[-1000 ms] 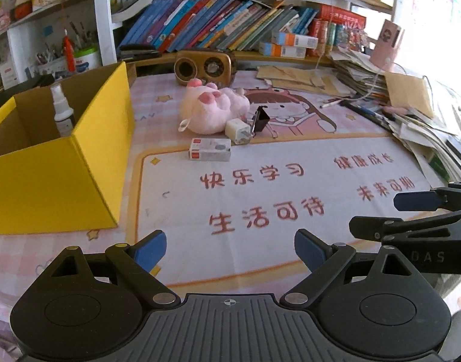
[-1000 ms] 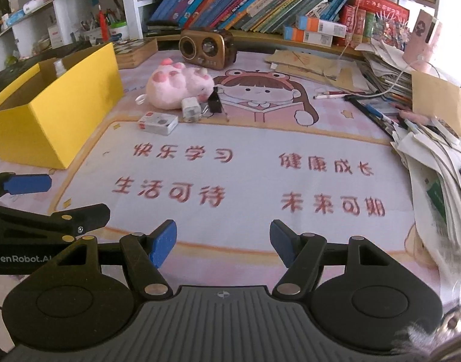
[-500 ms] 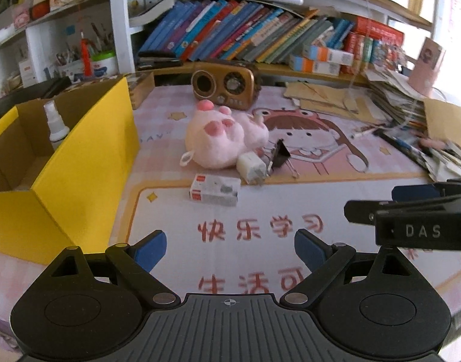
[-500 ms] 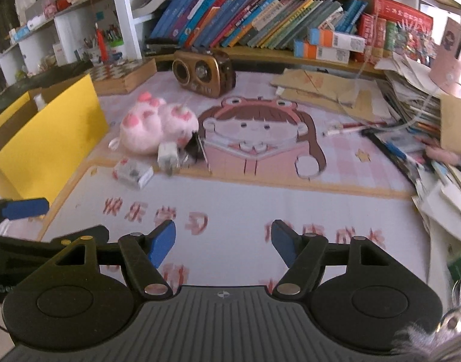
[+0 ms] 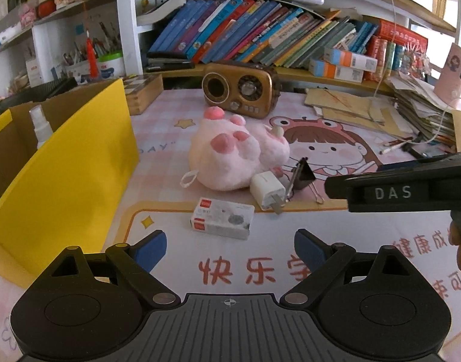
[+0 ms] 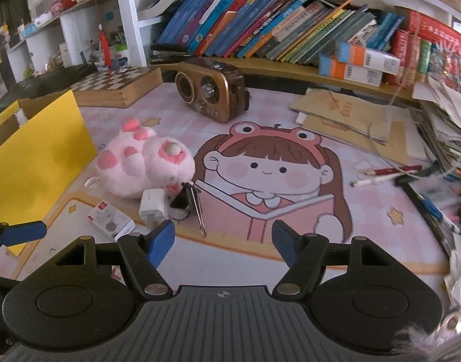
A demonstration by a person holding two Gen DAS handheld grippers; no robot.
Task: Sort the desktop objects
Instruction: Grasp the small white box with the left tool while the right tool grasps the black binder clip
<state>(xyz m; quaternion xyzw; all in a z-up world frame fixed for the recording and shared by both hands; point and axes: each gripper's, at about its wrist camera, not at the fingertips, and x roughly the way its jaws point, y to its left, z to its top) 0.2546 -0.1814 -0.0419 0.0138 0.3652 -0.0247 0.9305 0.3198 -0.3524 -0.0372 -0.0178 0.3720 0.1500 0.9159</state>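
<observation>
A pink plush toy (image 5: 236, 157) lies on the desk mat, with a white charger plug (image 5: 266, 191), a black binder clip (image 5: 304, 173) and a small white box (image 5: 222, 221) in front of it. My left gripper (image 5: 228, 250) is open and empty just short of the white box. My right gripper (image 6: 222, 241) is open and empty, near the binder clip (image 6: 183, 202) and the charger (image 6: 152, 206). The plush (image 6: 143, 163) and the box (image 6: 112, 221) show left of it. A yellow cardboard box (image 5: 64, 166) stands at the left with a spray bottle (image 5: 42, 126) inside.
A brown retro radio (image 5: 241, 89) stands behind the plush. A chessboard box (image 6: 117, 86) lies at the back left. Books fill the shelf (image 5: 260, 39). Paper stacks and pens (image 6: 411, 150) crowd the right side. The right gripper's body (image 5: 405, 187) crosses the left view.
Both grippers have moved forward toward the plush and the small items, which now look larger and closer. Both stayed open and empty.
</observation>
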